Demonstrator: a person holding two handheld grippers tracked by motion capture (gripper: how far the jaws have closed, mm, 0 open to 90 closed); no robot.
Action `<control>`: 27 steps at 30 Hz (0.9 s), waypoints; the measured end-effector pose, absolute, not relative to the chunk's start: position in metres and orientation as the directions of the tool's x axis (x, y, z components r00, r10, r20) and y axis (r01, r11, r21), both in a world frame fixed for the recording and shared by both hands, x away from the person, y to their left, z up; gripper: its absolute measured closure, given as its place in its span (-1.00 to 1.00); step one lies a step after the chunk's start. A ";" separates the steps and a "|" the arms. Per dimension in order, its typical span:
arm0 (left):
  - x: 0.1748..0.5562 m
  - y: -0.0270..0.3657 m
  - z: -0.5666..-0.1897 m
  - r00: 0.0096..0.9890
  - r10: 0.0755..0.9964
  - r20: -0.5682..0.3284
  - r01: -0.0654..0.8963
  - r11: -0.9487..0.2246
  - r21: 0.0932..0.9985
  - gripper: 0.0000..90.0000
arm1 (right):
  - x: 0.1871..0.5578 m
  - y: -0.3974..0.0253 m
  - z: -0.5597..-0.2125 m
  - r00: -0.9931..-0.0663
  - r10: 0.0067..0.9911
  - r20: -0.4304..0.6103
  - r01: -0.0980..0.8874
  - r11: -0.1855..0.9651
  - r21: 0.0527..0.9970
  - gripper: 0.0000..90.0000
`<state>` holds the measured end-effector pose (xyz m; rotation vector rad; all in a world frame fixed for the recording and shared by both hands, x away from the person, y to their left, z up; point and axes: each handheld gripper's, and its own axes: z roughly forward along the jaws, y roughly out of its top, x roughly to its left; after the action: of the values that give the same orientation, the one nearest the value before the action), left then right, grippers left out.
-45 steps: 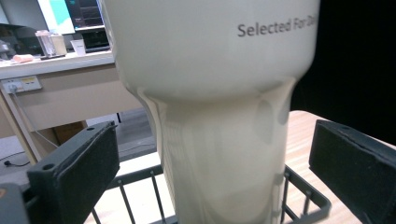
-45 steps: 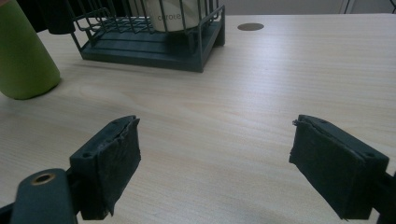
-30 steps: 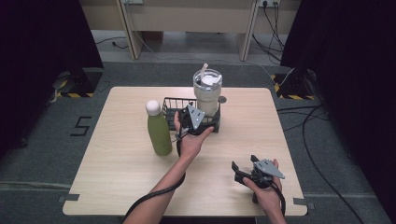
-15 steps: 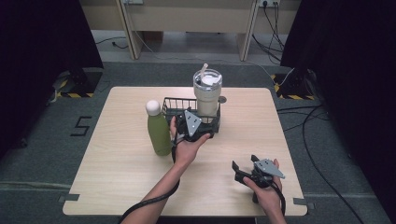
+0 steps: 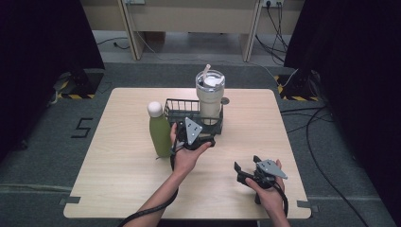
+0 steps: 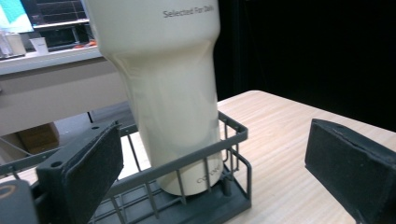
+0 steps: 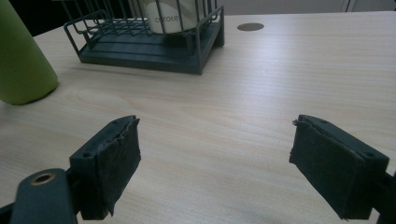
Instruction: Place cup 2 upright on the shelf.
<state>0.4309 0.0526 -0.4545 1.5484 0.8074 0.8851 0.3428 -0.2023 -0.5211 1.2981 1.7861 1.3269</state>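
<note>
A cream tumbler (image 5: pixel 209 98) with a lid and straw stands upright in the right end of a dark wire basket (image 5: pixel 178 107). My left gripper (image 5: pixel 195 130) hovers at the basket's front edge, open and holding nothing. In the left gripper view the tumbler (image 6: pixel 169 93) rises just beyond the basket rim (image 6: pixel 233 129), between and ahead of the spread pads (image 6: pixel 93 168). A green bottle (image 5: pixel 160 131) with a white cap stands left of the basket. My right gripper (image 5: pixel 246 166) rests low near the front right of the table, open and holding nothing, its pads (image 7: pixel 116 163) wide apart over bare wood.
The wooden table (image 5: pixel 118 179) has free room at the left and front. A small round grommet (image 5: pixel 225 100) sits beside the tumbler, also seen as the grommet (image 7: pixel 250 26). The green bottle (image 7: pixel 18 60) and basket (image 7: pixel 154 49) lie ahead of the right gripper. Cables run on the floor at right.
My left gripper has drawn back from the tumbler toward the near side of the basket, still open. The right gripper has stayed put.
</note>
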 end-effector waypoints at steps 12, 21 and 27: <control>0.416 0.055 -0.450 0.508 0.854 0.109 0.010 -0.133 0.991 -0.91 | 0.346 -0.209 -0.521 -0.361 0.926 0.109 0.365 0.033 0.930 -0.66; 0.406 0.066 -0.452 0.496 0.862 0.102 0.009 -0.123 0.992 -0.91 | 0.345 -0.208 -0.521 -0.354 0.930 0.097 0.366 0.042 0.930 -0.66; 0.399 0.071 -0.452 0.494 0.864 0.096 0.008 -0.115 0.993 -0.91 | 0.345 -0.207 -0.521 -0.349 0.933 0.089 0.364 0.048 0.930 -0.66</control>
<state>0.3990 0.0707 -0.4524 1.5160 0.7903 0.8745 0.3449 -0.2065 -0.5208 1.3049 1.7644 1.2949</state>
